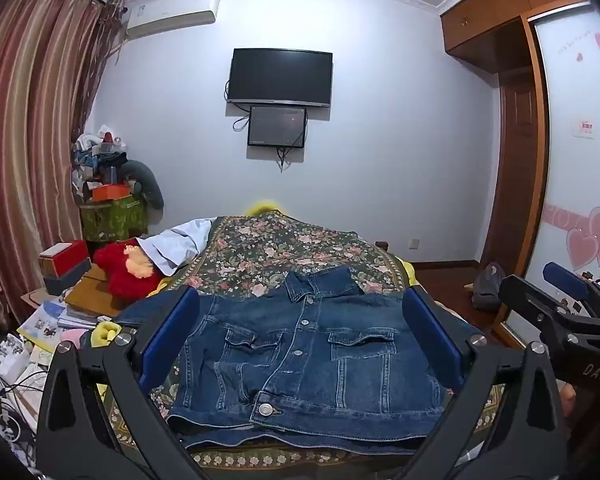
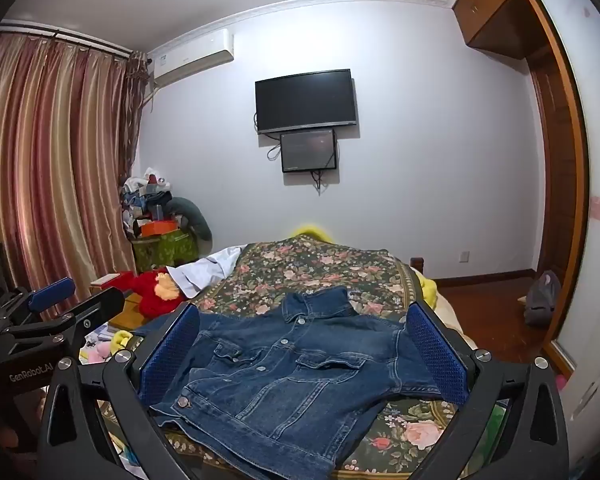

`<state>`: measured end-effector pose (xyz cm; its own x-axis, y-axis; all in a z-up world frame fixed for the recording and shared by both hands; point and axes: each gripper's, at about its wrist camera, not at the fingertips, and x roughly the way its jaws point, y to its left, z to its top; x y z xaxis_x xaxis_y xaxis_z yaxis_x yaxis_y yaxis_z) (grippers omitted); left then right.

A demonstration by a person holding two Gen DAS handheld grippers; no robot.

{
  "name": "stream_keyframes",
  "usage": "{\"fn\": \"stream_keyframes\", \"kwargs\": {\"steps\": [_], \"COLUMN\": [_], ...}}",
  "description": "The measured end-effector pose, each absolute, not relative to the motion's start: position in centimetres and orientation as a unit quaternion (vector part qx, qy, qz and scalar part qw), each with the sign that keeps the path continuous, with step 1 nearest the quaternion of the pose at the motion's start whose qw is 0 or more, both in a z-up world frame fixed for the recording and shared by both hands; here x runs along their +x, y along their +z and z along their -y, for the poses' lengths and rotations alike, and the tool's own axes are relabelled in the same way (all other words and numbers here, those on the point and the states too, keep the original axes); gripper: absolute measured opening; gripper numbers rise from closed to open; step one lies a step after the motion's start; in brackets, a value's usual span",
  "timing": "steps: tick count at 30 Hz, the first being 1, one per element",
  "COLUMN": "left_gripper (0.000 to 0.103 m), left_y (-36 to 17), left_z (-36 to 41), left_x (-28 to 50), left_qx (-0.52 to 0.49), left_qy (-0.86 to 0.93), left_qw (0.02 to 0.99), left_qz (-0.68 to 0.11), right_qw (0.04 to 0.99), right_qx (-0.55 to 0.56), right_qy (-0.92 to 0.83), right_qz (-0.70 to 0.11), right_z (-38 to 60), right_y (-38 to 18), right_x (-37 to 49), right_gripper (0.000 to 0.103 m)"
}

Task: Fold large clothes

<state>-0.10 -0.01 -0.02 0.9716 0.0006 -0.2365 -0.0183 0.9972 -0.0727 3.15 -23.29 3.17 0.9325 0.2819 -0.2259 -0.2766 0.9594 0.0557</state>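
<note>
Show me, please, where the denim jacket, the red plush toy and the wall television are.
denim jacket [image 1: 300,344]: left wrist view, button placket.
red plush toy [image 1: 118,276]: left wrist view, red body.
wall television [image 2: 306,100]: right wrist view, dark screen.

Black left claw [image 1: 300,344] and right claw [image 2: 304,352], blue textured pads, silver screws.

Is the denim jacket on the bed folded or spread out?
Spread out: the denim jacket lies front up, buttoned, collar and both chest pockets showing, on the bed.
</note>
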Motion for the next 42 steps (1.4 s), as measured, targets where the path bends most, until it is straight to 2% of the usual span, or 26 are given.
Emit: {"fn": "stream_keyframes", "kwargs": {"steps": [42], "left_gripper": [0.102], "left_y": [-0.5], "left_z": [-0.2], "left_x": [0.7], "left_qx": [-0.035], "left_qy": [0.004], "left_qw": [0.991], "left_qz": [-0.128], "right_qw": [0.983], "right_qx": [0.011], "right_qy": [0.141], "right_qz": [-0.115], "right_z": [23.2], "right_y": [3.1], "right_x": [3.7], "right_gripper": [0.103]}}
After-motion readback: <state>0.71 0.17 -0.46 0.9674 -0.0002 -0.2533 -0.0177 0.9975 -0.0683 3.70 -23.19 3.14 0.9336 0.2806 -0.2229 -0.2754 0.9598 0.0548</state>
